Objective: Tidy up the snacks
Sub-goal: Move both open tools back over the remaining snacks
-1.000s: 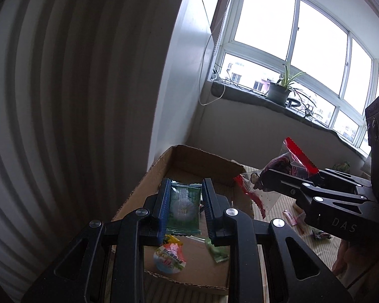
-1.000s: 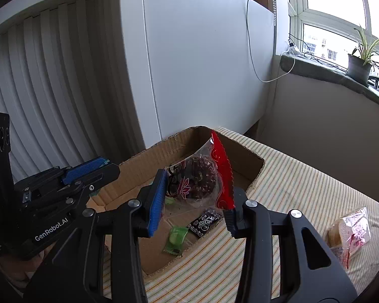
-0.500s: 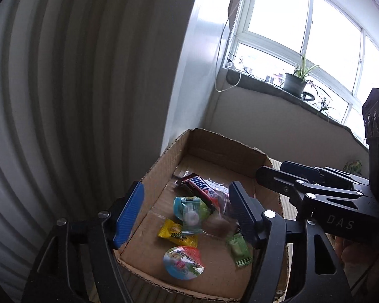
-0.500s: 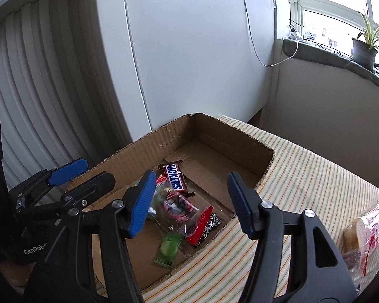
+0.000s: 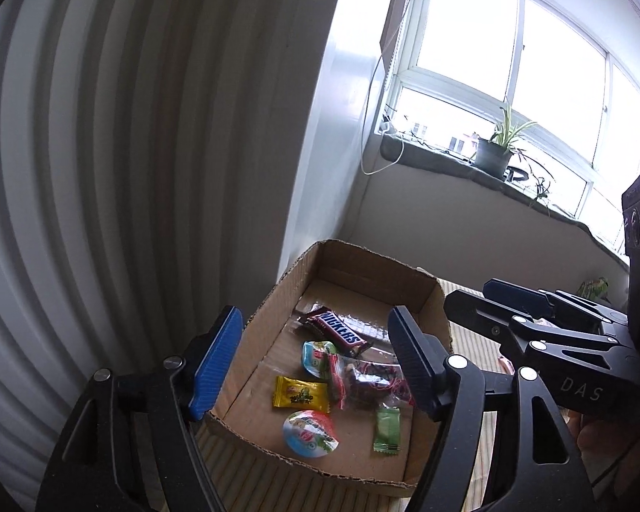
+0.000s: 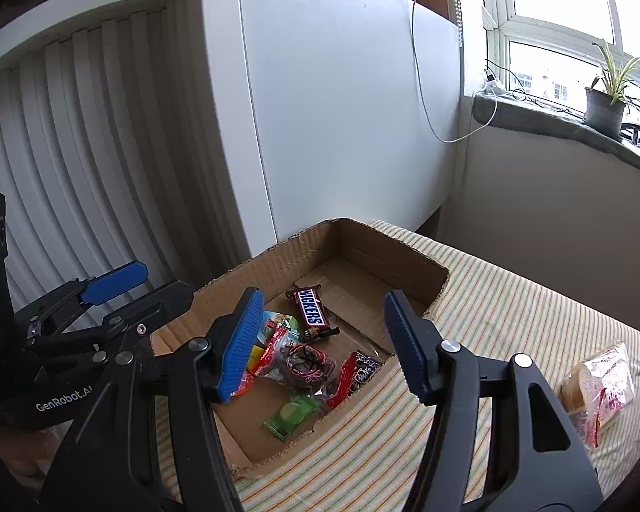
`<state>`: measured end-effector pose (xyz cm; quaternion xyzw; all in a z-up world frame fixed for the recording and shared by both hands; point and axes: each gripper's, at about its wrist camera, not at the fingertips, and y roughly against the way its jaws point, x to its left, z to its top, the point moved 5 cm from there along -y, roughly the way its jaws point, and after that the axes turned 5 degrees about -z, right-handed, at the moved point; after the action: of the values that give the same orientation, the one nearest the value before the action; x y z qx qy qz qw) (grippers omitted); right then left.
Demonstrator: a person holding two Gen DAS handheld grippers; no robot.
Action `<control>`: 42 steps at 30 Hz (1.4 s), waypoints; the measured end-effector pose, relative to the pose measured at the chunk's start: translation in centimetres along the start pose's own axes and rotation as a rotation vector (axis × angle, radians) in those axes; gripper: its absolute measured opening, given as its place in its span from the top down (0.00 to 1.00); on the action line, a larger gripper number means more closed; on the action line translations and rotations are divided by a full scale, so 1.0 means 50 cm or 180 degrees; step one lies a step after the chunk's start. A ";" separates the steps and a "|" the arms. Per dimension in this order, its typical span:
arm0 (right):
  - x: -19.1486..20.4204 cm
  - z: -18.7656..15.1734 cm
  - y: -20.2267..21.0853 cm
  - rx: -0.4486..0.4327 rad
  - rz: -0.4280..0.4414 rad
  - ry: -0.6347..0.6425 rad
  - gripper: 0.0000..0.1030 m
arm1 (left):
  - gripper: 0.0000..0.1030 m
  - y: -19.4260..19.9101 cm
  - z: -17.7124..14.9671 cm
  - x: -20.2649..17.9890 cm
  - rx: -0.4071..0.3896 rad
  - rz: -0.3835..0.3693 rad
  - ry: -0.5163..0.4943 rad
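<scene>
A shallow cardboard box sits on the striped tablecloth and holds several snacks: a Snickers bar, a clear red-edged bag with a dark pastry, a yellow candy, a green candy and round jelly cups. My left gripper is open and empty above the box. My right gripper is open and empty above the box too. Each gripper shows in the other's view.
A wrapped bread snack lies on the striped cloth right of the box. A white ribbed wall and white cabinet stand behind the box. A windowsill with a potted plant is at the back right.
Both grippers opened. The left let go of a green packet and the right dropped the red-edged pastry bag into the box. Both then pulled back a little.
</scene>
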<state>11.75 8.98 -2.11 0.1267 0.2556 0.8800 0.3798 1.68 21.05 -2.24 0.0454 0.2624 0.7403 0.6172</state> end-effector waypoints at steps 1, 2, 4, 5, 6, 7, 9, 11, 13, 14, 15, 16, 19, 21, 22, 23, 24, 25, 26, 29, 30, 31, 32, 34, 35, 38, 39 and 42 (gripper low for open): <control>-0.005 -0.002 0.011 -0.0024 -0.0003 -0.0019 0.40 | 0.31 0.004 0.004 -0.008 -0.0010 0.0009 -0.0022; -0.012 -0.004 0.021 -0.0048 -0.0009 -0.0038 0.40 | 0.31 0.011 0.007 -0.016 -0.0026 0.0013 -0.0049; -0.029 -0.011 0.045 -0.0096 -0.0038 -0.0082 0.40 | 0.31 0.022 0.010 -0.037 -0.0052 0.0007 -0.0107; -0.041 -0.017 0.058 -0.0119 -0.0053 -0.0113 0.40 | 0.31 0.026 0.012 -0.049 -0.0060 0.0000 -0.0137; -0.054 -0.023 0.072 -0.0139 -0.0071 -0.0151 0.40 | 0.31 0.028 0.013 -0.063 -0.0066 -0.0009 -0.0171; -0.071 -0.031 0.086 -0.0157 -0.0096 -0.0194 0.40 | 0.30 0.031 0.014 -0.078 -0.0072 -0.0022 -0.0209; -0.109 -0.048 0.116 -0.0195 -0.0165 -0.0292 0.40 | 0.28 0.036 0.014 -0.113 -0.0086 -0.0058 -0.0304; -0.155 -0.069 0.148 -0.0228 -0.0259 -0.0403 0.40 | 0.26 0.038 0.014 -0.153 -0.0100 -0.0112 -0.0408; -0.204 -0.093 0.182 -0.0250 -0.0376 -0.0525 0.40 | 0.26 0.036 0.011 -0.197 -0.0095 -0.0193 -0.0518; -0.230 -0.107 0.200 -0.0257 -0.0443 -0.0583 0.40 | 0.26 0.034 0.007 -0.221 -0.0088 -0.0241 -0.0574; -0.257 -0.120 0.220 -0.0264 -0.0516 -0.0641 0.40 | 0.26 0.031 0.004 -0.245 -0.0077 -0.0296 -0.0625; -0.283 -0.133 0.238 -0.0269 -0.0599 -0.0698 0.40 | 0.26 0.028 0.000 -0.269 -0.0063 -0.0358 -0.0667; -0.359 -0.172 0.296 -0.0286 -0.0882 -0.0852 0.39 | 0.26 0.021 -0.014 -0.338 -0.0002 -0.0572 -0.0754; -0.400 -0.189 0.330 -0.0322 -0.0987 -0.0969 0.39 | 0.26 0.022 -0.021 -0.384 0.0018 -0.0698 -0.0863; -0.416 -0.196 0.345 -0.0342 -0.1027 -0.1016 0.39 | 0.26 0.024 -0.023 -0.405 0.0018 -0.0742 -0.0922; -0.428 -0.202 0.356 -0.0363 -0.1055 -0.1047 0.39 | 0.26 0.025 -0.023 -0.423 0.0015 -0.0787 -0.0974; -0.439 -0.205 0.364 -0.0379 -0.1077 -0.1070 0.38 | 0.26 0.029 -0.026 -0.439 0.0009 -0.0828 -0.1022; -0.446 -0.208 0.370 -0.0393 -0.1089 -0.1091 0.36 | 0.26 0.030 -0.027 -0.452 0.0006 -0.0854 -0.1062; -0.452 -0.210 0.373 -0.0404 -0.1091 -0.1109 0.36 | 0.26 0.030 -0.027 -0.463 0.0003 -0.0873 -0.1092; -0.463 -0.217 0.373 -0.0397 -0.1081 -0.1132 0.35 | 0.26 0.029 -0.027 -0.483 0.0009 -0.0902 -0.1156; -0.466 -0.222 0.373 -0.0385 -0.1078 -0.1134 0.35 | 0.26 0.026 -0.028 -0.489 0.0008 -0.0901 -0.1167; -0.470 -0.224 0.371 -0.0374 -0.1075 -0.1138 0.35 | 0.26 0.021 -0.028 -0.492 0.0017 -0.0900 -0.1171; -0.473 -0.226 0.367 -0.0363 -0.1070 -0.1145 0.35 | 0.26 0.018 -0.030 -0.494 0.0032 -0.0898 -0.1168; -0.477 -0.228 0.357 -0.0329 -0.1066 -0.1146 0.35 | 0.26 0.010 -0.033 -0.499 0.0063 -0.0910 -0.1155; -0.480 -0.231 0.352 -0.0309 -0.1065 -0.1146 0.35 | 0.26 0.005 -0.035 -0.501 0.0079 -0.0913 -0.1150; -0.486 -0.239 0.326 -0.0200 -0.1054 -0.1149 0.33 | 0.26 -0.015 -0.040 -0.506 0.0134 -0.0927 -0.1154; -0.488 -0.244 0.315 -0.0143 -0.1053 -0.1138 0.30 | 0.26 -0.024 -0.043 -0.508 0.0163 -0.0932 -0.1158; -0.492 -0.265 0.282 0.0019 -0.1038 -0.1105 0.28 | 0.26 -0.058 -0.054 -0.511 0.0279 -0.0949 -0.1157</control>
<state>14.44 -21.92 -6.23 0.2343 0.2061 0.7713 0.5547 9.16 -3.51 0.70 0.1655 0.1826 0.6086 0.7543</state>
